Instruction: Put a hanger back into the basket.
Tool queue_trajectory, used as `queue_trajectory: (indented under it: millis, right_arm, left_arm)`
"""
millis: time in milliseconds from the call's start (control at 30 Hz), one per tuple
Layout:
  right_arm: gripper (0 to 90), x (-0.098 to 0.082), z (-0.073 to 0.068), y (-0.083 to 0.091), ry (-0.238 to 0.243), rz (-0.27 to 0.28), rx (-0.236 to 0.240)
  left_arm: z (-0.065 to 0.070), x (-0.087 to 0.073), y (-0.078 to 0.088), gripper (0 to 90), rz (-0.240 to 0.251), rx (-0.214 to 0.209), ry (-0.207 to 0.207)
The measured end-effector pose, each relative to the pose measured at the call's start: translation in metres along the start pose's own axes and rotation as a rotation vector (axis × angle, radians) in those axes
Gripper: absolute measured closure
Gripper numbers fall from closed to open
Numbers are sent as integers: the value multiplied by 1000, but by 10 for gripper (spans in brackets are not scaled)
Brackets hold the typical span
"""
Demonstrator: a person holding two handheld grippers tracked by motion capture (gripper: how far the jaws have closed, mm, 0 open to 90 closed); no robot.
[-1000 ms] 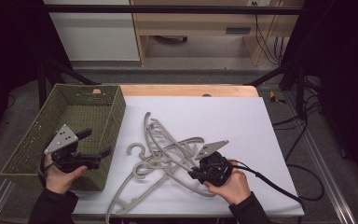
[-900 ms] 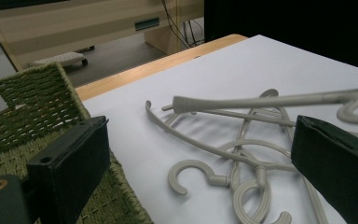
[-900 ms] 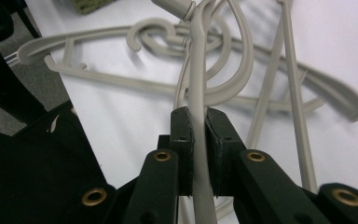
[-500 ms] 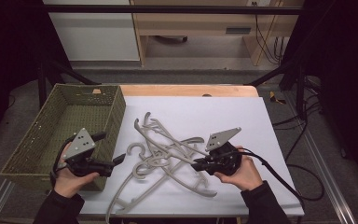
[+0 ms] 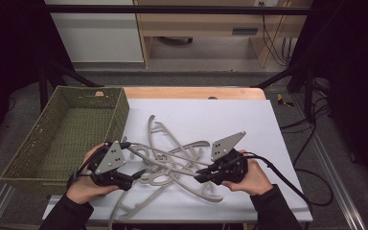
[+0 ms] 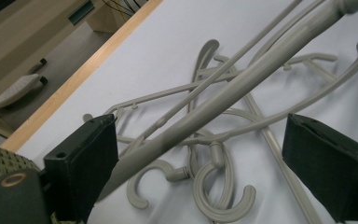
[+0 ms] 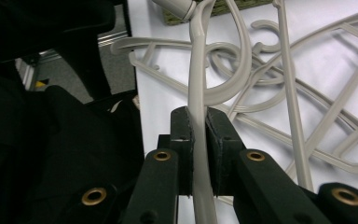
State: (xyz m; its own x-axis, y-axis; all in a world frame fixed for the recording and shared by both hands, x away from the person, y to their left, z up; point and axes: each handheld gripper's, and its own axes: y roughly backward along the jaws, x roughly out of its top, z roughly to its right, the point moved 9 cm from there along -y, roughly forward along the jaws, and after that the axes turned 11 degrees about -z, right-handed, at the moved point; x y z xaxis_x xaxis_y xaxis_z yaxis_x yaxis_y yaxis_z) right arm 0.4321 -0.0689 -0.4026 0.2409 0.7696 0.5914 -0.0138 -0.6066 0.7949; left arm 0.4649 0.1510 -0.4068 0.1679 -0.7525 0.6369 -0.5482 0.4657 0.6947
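Work in hand: I am pulling one hanger (image 5: 165, 165) out of a tangled pile (image 5: 172, 158) of grey hangers on the worktop (image 5: 249, 120); I judge the basket (image 5: 52, 139) at the left to be where it goes.
Right gripper (image 5: 201, 176): jaws closed on the hanger's arm; in the right gripper view the pads (image 7: 182, 140) clamp the grey bar (image 7: 199, 154) between them.
Left gripper (image 5: 139, 173): jaws wide apart and just now closing a little; in the left gripper view the lifted bar (image 6: 223, 105) runs between them, next to the left pad (image 6: 86, 163), not yet pinched.
Hanger: one end raised off the heap toward the basket corner, the rest crossing the pile near the front edge of the worktop.
Done: one hanger gripped and partly lifted, by my reading.
Left: second grip, freeing it from the tangle, carrying it over.
Basket: I see no hanger in it, so nearly all the job remains.
Pile: several hangers, hooks interlocked; I cannot count them surely.
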Motion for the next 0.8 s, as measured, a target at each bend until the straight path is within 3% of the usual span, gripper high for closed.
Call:
queue_trajectory:
  millis: [200,433,633,800]
  right_arm:
    - [825,-1,-5,-1,20,-7,24]
    - [825,-1,-9,-5,34,-22,57]
    - [824,-2,-9,-9,35,-28,66]
    - [822,0,-7,-6,34,-9,63]
  left_arm:
    - [12,0,-11,273,-44,-4,-122]
    - [21,-1,-19,468,-75,6,-223]
    - [23,-2,-20,646,-87,23,-266]
    - [22,1,-15,668,-63,55,-268]
